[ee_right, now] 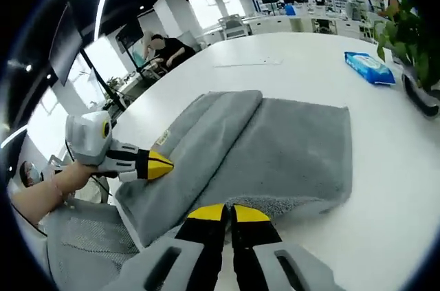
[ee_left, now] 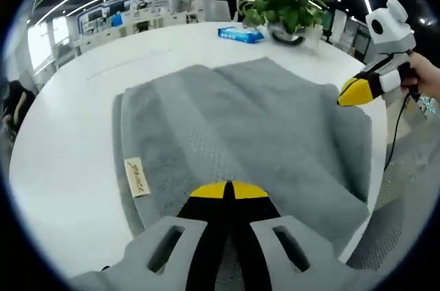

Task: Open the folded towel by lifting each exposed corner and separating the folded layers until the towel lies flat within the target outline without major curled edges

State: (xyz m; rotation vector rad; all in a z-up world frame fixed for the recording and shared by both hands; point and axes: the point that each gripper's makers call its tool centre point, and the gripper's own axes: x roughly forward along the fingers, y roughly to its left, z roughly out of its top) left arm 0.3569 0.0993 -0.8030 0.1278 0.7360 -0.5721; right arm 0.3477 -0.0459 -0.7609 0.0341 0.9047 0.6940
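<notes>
In the left gripper view, the left gripper (ee_left: 227, 190) is resting at the near edge of the towel (ee_left: 261, 126), its yellow-tipped jaws lying together with only a thin dark seam between them; whether a layer of cloth is pinched there I cannot tell. The towel is grey terry, soft and nubbly, lying folded on the round white table (ee_left: 62, 167), with a ridge running from near to far where one layer is overlapping another, and a small cream label (ee_left: 136, 177) is showing on its left edge. At the right edge the right gripper (ee_left: 352, 93) is coming in, held by a hand (ee_left: 425, 79), its yellow tip touching the towel's corner. Far across the table a blue tissue pack (ee_left: 240, 34) is lying beside a leafy potted plant (ee_left: 285, 9). In the right gripper view, the right gripper (ee_right: 229, 213) is sitting at the near hem of the towel (ee_right: 289, 146), its jaws pressed together, and again the grip on cloth is unclear. This view is showing the folded flap (ee_right: 206, 139) as a long raised band on the left, with the left gripper (ee_right: 158, 164) touching its edge, and a grey mesh chair (ee_right: 82, 250) near the table's rim.
</notes>
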